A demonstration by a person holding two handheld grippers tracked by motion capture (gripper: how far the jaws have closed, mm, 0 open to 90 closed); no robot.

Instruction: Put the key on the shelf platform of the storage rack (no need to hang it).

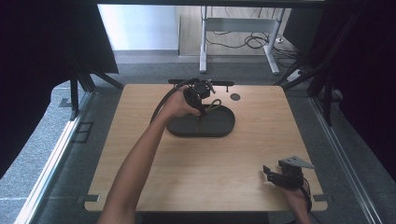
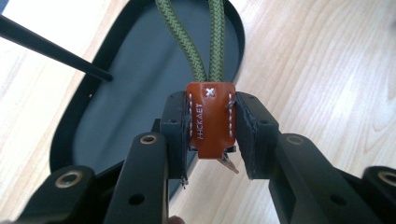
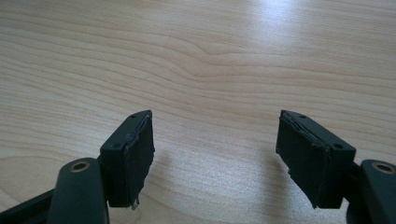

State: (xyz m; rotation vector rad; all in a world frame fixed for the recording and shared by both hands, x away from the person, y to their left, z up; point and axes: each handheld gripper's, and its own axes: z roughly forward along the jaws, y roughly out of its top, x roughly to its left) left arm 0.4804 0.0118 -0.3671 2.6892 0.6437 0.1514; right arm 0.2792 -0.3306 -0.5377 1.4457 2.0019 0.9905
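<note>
An orange-brown leather tab [image 2: 210, 119] with white stitching joins a loop of green braided cord [image 2: 187, 42]. My left gripper [image 2: 211, 135] is shut on that tab, holding it above the dark oval tray [image 2: 107, 112]. In the high view the left gripper [image 1: 198, 100] hangs over the tray [image 1: 219, 129] at the table's far middle, with the green cord [image 1: 215, 104] looping beside it. My right gripper [image 3: 215, 154] stands open over bare wood, nothing between its jaws. From above, the right gripper [image 1: 273, 176] rests near the table's front right corner.
A thin black rod [image 2: 51, 49] crosses the tray's far left rim in the left gripper view. A black bar [image 1: 224, 83] lies along the table's back edge and a small dark round spot [image 1: 235, 97] sits near it. Black frame posts flank the table.
</note>
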